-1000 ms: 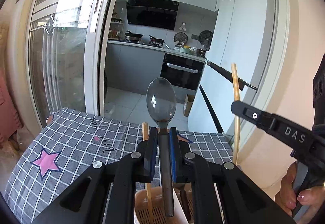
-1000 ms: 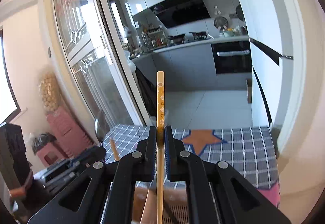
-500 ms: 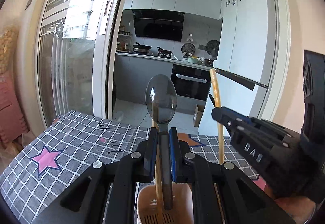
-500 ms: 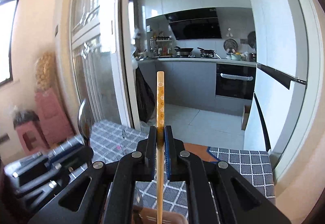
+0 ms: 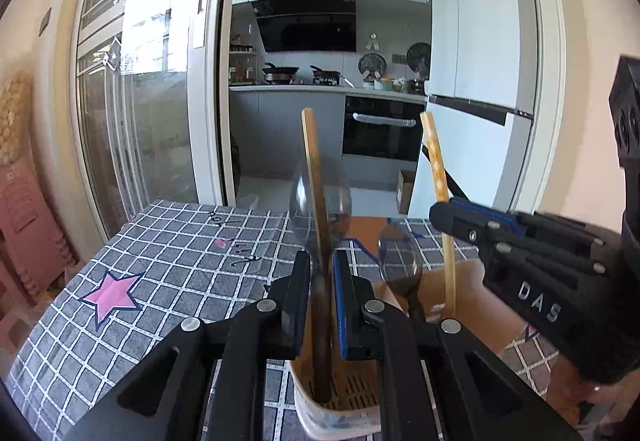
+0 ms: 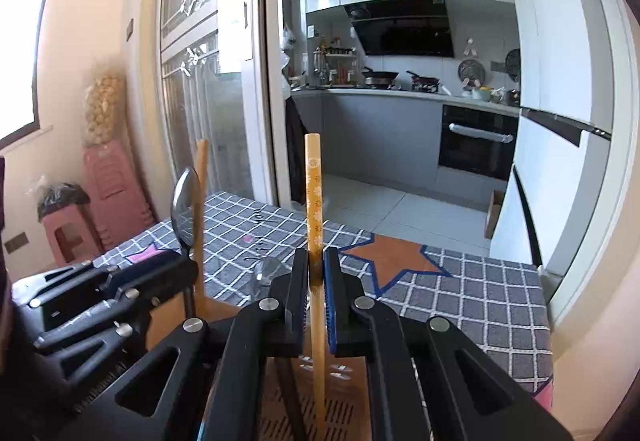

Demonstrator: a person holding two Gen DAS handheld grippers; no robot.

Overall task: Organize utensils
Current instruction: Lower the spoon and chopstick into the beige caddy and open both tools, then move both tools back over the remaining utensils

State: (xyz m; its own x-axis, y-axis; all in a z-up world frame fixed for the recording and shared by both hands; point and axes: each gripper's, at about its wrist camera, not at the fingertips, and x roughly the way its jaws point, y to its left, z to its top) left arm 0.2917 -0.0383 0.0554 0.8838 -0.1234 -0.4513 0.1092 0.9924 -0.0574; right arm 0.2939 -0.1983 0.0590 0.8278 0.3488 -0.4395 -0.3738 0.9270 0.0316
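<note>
Checked tablecloth by the kitchen doorway. Left gripper is clamped on a spoon, handle down inside the slotted utensil holder. Right gripper pinches a chopstick over that holder; another spoon stands inside.

Grey tablecloth with a white grid, pink star lower left, orange star mid-frame. Yellow chopstick has little white flowers, and the holder is beige.
</note>
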